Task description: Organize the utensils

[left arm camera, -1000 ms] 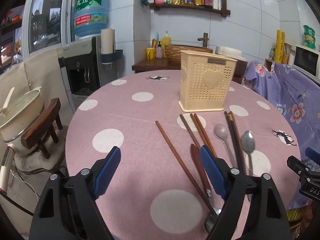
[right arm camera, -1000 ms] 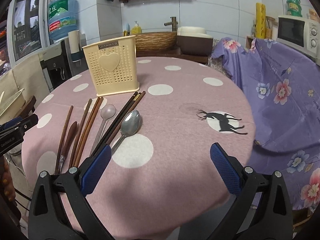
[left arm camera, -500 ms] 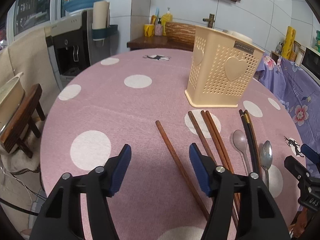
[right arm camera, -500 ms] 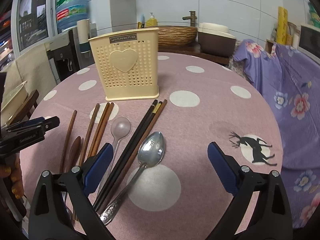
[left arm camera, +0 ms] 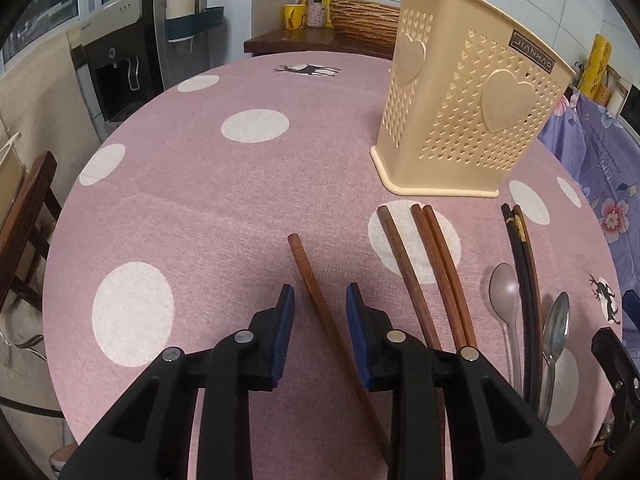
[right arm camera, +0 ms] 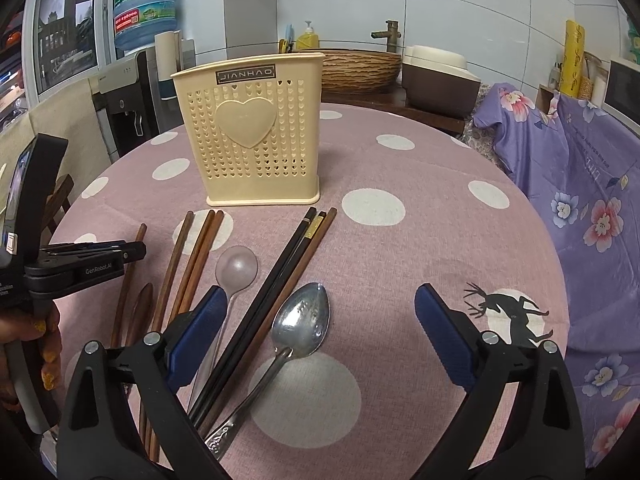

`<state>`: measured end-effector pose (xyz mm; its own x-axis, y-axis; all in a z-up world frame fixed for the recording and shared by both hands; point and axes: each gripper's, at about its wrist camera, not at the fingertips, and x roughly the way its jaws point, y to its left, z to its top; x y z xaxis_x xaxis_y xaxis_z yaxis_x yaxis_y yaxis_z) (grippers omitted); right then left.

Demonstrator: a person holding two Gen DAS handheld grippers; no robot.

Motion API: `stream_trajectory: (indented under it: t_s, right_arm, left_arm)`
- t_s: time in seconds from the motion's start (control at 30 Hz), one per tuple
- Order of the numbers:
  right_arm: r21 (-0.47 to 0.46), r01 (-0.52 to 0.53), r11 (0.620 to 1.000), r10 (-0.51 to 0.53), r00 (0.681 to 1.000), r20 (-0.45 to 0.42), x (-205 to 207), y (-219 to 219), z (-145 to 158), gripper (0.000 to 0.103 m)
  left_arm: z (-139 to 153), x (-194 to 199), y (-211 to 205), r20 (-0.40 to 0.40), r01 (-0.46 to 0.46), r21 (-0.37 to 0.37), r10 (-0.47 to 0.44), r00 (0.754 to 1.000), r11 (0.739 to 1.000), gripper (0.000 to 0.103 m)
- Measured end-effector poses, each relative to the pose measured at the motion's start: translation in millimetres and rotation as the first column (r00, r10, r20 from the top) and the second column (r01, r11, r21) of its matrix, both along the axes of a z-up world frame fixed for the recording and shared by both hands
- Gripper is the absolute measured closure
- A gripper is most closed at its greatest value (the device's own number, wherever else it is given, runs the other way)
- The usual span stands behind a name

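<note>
Because the lone brown chopstick [left arm camera: 320, 308] lies flat on the dotted tablecloth [left arm camera: 224, 216] with its long axis running away from the left gripper [left arm camera: 320, 320], its shaft passes straight between the two blue pads, which stand a little apart on either side and grip nothing yet. That hand is plainly the nearer one, while the right gripper [right arm camera: 316, 332] hovers wide open and empty over the metal spoon [right arm camera: 300, 320] and black chopsticks [right arm camera: 280, 276]. Beyond them stands the cream holder [left arm camera: 460, 120]; its inside is hidden, so I cannot tell what it contains.
</note>
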<state>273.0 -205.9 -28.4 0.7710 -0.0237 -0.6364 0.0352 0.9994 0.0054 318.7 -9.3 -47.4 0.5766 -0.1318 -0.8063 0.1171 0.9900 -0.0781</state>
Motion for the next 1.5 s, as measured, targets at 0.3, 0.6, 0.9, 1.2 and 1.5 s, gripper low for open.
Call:
stream_trajectory:
  t_s: [0.3, 0.6, 0.9, 1.2, 1.5]
  right_arm:
    - [0.073, 0.008, 0.997, -0.001, 0.995, -0.098, 41, -13, -5, 0.026]
    - [0.137, 0.057, 0.989, -0.021, 0.969, -0.248, 105, -23, -27, 0.048]
    - [0.116, 0.09, 0.989, -0.056, 0.961, -0.271, 109, -27, -31, 0.052]
    - [0.128, 0.127, 0.984, -0.087, 0.956, -0.279, 108, -38, -26, 0.061]
    - [0.163, 0.155, 0.974, -0.102, 0.952, -0.29, 114, -53, -29, 0.065]
  left_arm:
    - [0, 13, -3, -0.004, 0.011, 0.005, -0.011, 1.0, 1.0, 0.082]
    - [-2, 22, -4, -0.005, 0.028, 0.014, -0.028, 1.0, 1.0, 0.088]
    - [-3, 23, -2, -0.006, 0.038, 0.01, -0.038, 0.999, 0.999, 0.088]
    - [-4, 22, -3, -0.002, 0.035, 0.014, -0.035, 0.999, 0.999, 0.088]
    - [-5, 21, -6, 0.001, 0.036, 0.024, -0.036, 0.999, 0.999, 0.088]
